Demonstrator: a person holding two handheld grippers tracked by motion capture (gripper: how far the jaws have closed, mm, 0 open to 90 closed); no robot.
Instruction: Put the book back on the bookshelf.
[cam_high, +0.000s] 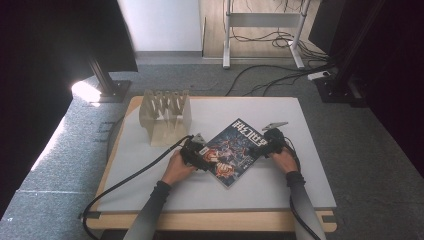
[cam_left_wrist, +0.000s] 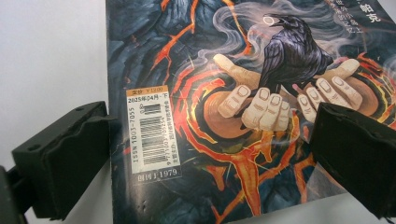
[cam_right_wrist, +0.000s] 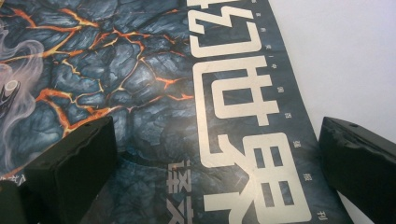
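Both grippers, left (cam_high: 196, 150) at 9 o'clock, right (cam_high: 265, 145) at 3, fingers spread, straddle the dark lava-and-raven cover magazine (cam_high: 231, 151) on the white table (cam_high: 280, 185); next: pinch edges.

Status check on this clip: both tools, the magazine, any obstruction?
Left tool open, straddling magazine at its barcode edge. Right tool open over the title end. Magazine flat on table. Wooden rack stands clear behind.

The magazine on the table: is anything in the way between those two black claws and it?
Nothing visible is. The magazine lies flat on the white table; the left gripper and the right gripper each have open jaws straddling an edge. The slotted wooden rack stands apart, behind it.
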